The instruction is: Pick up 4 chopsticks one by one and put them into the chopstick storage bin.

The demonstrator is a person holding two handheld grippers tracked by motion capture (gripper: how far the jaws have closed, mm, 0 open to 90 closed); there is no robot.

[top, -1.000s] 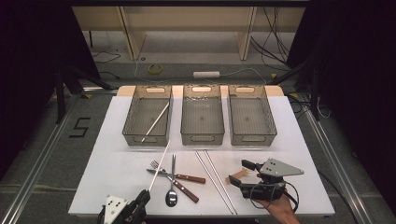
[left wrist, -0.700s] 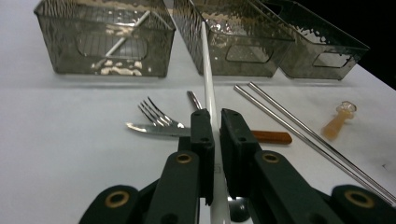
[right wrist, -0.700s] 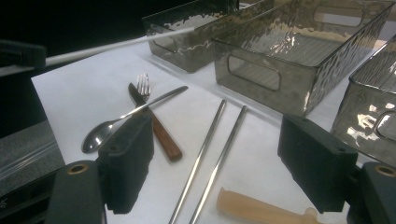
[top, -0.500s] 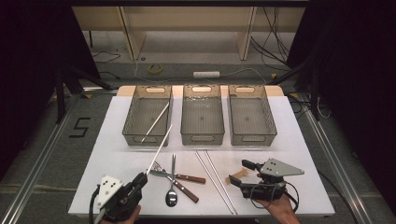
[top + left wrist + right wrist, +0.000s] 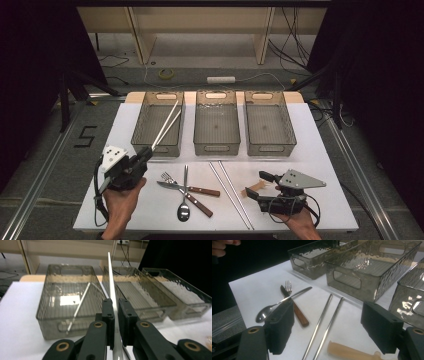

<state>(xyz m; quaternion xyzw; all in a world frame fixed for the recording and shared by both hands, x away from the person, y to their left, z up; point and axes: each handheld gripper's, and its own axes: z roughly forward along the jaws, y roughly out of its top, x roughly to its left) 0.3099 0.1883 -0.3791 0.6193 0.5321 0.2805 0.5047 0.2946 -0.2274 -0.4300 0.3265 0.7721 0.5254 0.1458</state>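
White desk (image 5: 310,150): left tool (image 5: 145,154) pinches a chopstick (image 5: 111,287); keep its tip over the bin ahead (image 5: 65,297) before letting go.

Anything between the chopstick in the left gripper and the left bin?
Nothing visible. The left gripper holds the white chopstick angled over the left bin, whose open top holds just one other chopstick lying inside.

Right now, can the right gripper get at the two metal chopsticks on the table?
Probably yes: the right gripper is open and empty, and the metal chopsticks lie bare just beside it, with only a tan handle lying near.
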